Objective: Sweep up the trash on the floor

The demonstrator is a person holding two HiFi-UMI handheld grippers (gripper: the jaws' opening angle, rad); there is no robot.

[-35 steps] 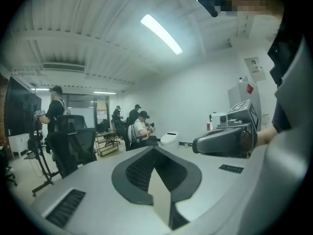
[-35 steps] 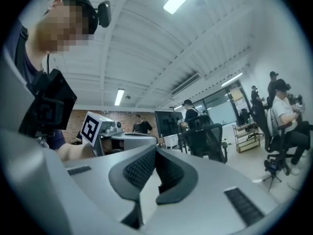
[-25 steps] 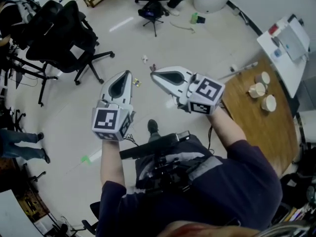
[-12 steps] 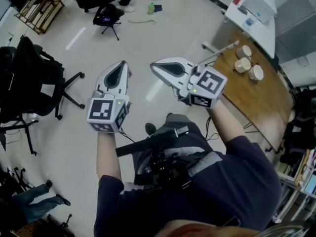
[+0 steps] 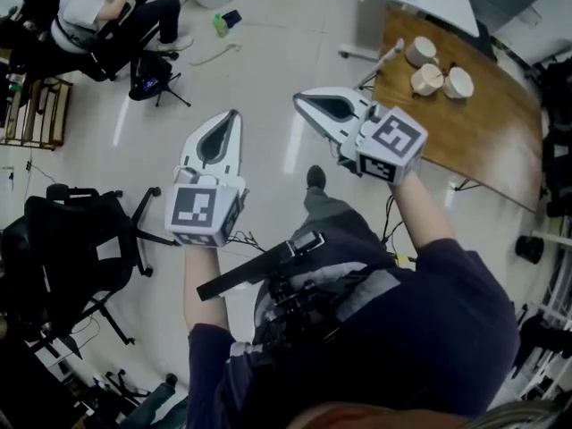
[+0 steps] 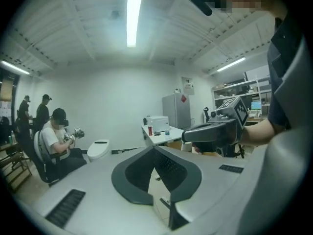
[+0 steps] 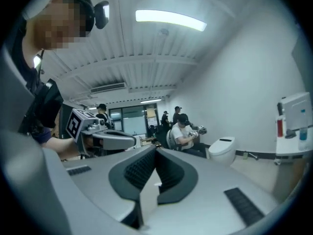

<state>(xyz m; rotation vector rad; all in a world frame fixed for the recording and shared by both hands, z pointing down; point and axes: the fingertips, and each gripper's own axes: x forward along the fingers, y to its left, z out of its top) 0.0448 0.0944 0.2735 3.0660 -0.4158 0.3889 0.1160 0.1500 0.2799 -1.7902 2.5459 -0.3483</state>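
On the floor (image 5: 277,25) far ahead, a green scrap (image 5: 221,25) lies nearer the left gripper (image 5: 233,114) than the right gripper (image 5: 298,100), both empty with jaws closed, while a slim handle (image 5: 382,63) leaning at the wooden table (image 5: 483,123) stands just past the right.

Shells of the left gripper (image 5: 232,116) and right gripper (image 5: 301,100) are pale grey-white, with dark grey, finely ribbed pads (image 6: 172,172). The marker cube (image 5: 204,213) on each carries black squares on a white ground. The floor (image 5: 268,43) is glossy off-white, streaked with reflected light. The table (image 5: 474,123) is brown with wood grain; the bowls (image 5: 427,79) are cream. The office chair (image 5: 71,257) is black, the sleeves (image 5: 447,320) dark navy, the small object (image 5: 220,25) green, and the toilet (image 6: 98,150) white.
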